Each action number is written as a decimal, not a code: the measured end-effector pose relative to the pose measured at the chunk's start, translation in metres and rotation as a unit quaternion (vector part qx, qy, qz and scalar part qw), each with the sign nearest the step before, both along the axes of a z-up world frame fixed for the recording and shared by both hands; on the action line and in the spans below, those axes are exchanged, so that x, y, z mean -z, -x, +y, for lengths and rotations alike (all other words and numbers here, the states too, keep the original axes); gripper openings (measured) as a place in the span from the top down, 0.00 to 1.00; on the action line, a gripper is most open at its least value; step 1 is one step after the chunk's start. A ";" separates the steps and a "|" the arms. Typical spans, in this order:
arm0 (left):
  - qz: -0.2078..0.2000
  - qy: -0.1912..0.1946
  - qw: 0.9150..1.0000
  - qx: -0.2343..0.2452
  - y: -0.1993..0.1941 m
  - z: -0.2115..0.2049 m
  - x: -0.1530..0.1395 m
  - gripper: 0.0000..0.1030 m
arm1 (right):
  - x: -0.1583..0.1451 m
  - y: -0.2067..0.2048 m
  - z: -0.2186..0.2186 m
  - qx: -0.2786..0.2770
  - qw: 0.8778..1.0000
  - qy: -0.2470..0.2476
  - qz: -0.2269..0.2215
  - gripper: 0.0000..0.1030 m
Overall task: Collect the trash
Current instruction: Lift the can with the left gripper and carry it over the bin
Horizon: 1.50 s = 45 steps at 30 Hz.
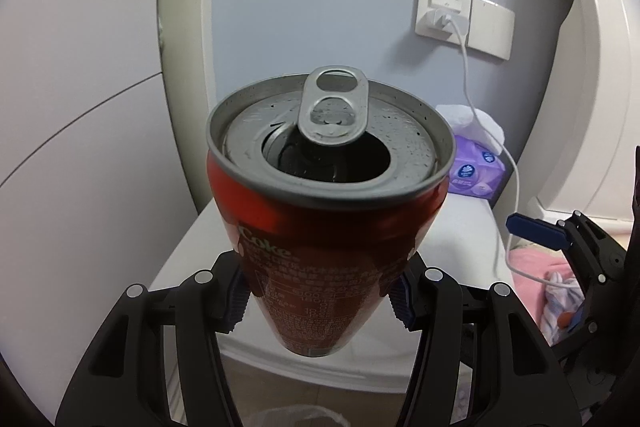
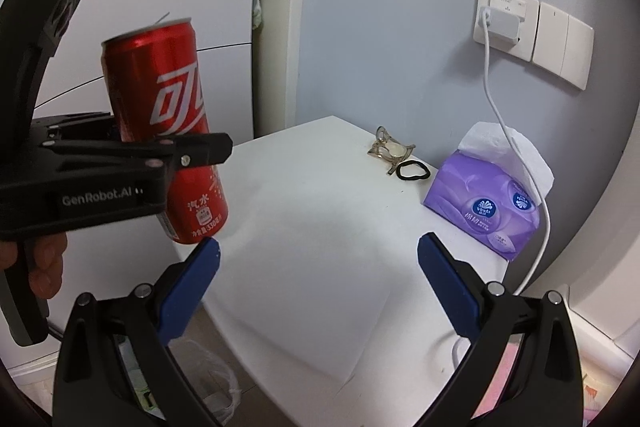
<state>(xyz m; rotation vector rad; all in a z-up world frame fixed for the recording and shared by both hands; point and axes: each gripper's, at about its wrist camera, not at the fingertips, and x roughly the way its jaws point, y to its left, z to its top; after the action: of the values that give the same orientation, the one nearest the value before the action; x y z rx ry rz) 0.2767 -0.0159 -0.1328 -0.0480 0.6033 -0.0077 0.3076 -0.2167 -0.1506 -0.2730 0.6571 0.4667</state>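
Coke can (image 1: pixel 328 211) is clamped upright btwn the pads of the left gripper (image 1: pixel 320 301), held clear above the white table (image 2: pixel 320 247). Right gripper (image 2: pixel 318 267) is spread wide w/ nothing gripped, over the tabletop.

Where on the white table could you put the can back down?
The white table is bare across its near and middle part. It is crowded only at the far right: hair claw clip, black hair tie, purple tissue pack, white charging cable.

The cola can (image 2: pixel 168 131) is red with white lettering and a silver top. The tissue pack (image 2: pixel 488 203) at three o'clock is purple with blue roundels. Both tongs (image 2: pixel 318 291) are black with blue pads (image 2: pixel 188 287). The table (image 2: pixel 320 247) is white.
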 end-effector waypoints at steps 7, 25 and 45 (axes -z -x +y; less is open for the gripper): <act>-0.005 0.001 1.000 -0.017 0.042 -0.001 -0.017 0.47 | -0.016 0.038 0.006 -0.019 1.000 -0.001 -0.004 0.06; -0.013 -0.002 0.998 -0.060 0.156 -0.002 -0.048 0.47 | -0.040 0.123 0.023 -0.077 0.997 -0.005 -0.004 0.06; -0.004 0.012 0.994 -0.106 0.252 0.022 -0.043 0.47 | -0.038 0.199 0.054 -0.142 0.990 -0.008 0.013 0.06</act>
<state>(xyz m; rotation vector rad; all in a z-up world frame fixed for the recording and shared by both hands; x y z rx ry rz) 0.0249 0.0059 -0.0896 -0.1352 0.5885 0.1897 0.1084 -0.1630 -0.1126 -0.3481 0.6432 0.7480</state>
